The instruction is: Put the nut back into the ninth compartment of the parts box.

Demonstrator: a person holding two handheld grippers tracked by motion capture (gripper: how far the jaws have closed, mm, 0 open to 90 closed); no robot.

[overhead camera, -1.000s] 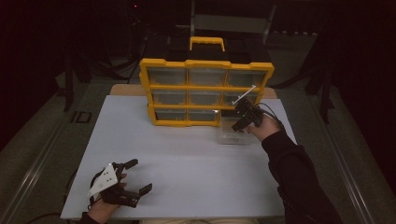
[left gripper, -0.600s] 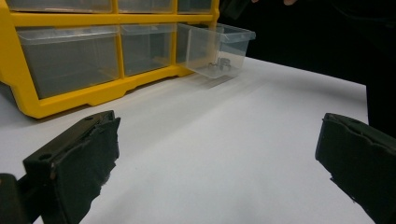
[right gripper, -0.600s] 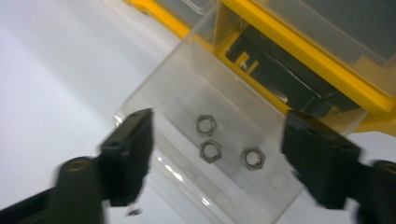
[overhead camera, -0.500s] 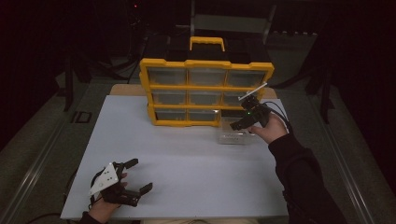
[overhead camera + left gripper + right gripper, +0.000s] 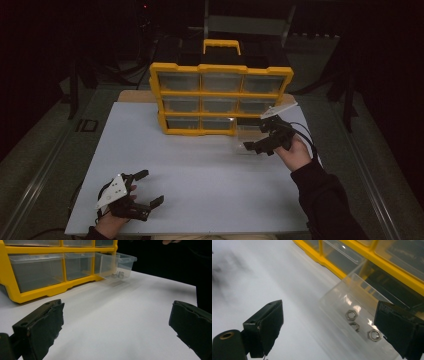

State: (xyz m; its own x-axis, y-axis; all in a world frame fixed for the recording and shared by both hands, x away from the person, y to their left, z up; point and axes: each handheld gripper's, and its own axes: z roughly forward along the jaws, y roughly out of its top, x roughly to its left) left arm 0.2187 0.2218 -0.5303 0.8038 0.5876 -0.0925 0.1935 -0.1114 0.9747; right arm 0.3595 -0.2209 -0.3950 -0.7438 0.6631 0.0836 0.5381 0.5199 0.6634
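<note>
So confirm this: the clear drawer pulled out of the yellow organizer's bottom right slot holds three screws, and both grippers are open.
Not screws: the right gripper view shows three metal nuts in the clear drawer. The rest stands: it is pulled out of the yellow organizer, and the left gripper and right gripper have their jaws apart.

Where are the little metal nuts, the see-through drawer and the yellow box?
metal nuts (image 5: 351, 314): right gripper view, on the top nut's ring.
see-through drawer (image 5: 125, 258): left gripper view, on its front rim.
yellow box (image 5: 221, 93): high view, on a frame bar.
</note>
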